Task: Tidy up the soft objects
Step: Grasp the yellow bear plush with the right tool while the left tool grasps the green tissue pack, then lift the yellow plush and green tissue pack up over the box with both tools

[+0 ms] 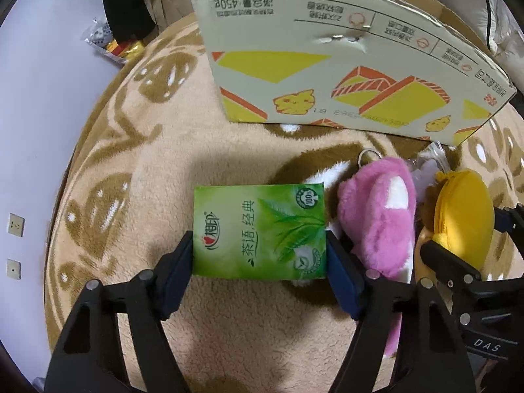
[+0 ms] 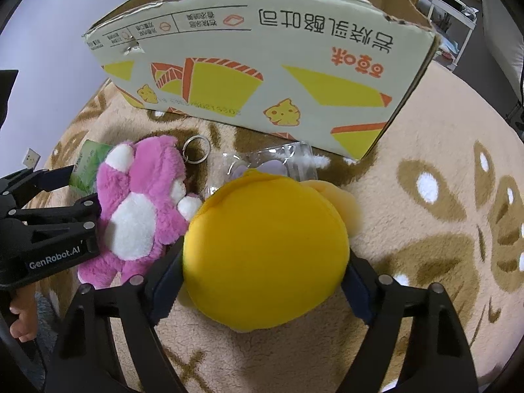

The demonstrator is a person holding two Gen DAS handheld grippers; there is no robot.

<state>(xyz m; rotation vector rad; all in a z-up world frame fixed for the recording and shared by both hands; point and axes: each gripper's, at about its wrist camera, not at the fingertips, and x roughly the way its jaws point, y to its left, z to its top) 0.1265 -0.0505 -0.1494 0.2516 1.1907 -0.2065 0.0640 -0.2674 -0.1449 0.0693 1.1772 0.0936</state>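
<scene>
Left wrist view: the left gripper [image 1: 258, 255] has its blue pads against both side edges of a green tissue pack [image 1: 258, 231] at frame centre, gripping it over the beige patterned blanket [image 1: 137, 150]. Directly right of the pack lies a pink plush toy [image 1: 380, 216] with a metal key ring [image 1: 370, 155] at its upper end. Further right, at the frame edge, is a yellow plush toy [image 1: 461, 216].

Right wrist view: the right gripper [image 2: 262, 278] is closed on the yellow plush toy [image 2: 265, 255] at lower centre, pads pressing its left and right sides. The pink plush toy [image 2: 144, 206] lies just left of it, touching. A clear plastic packet [image 2: 278, 160] lies above the yellow toy. An open cardboard box [image 2: 262, 65] stands across the upper frame in both views. A person's hand [image 2: 23, 317] shows at the lower left edge.
</scene>
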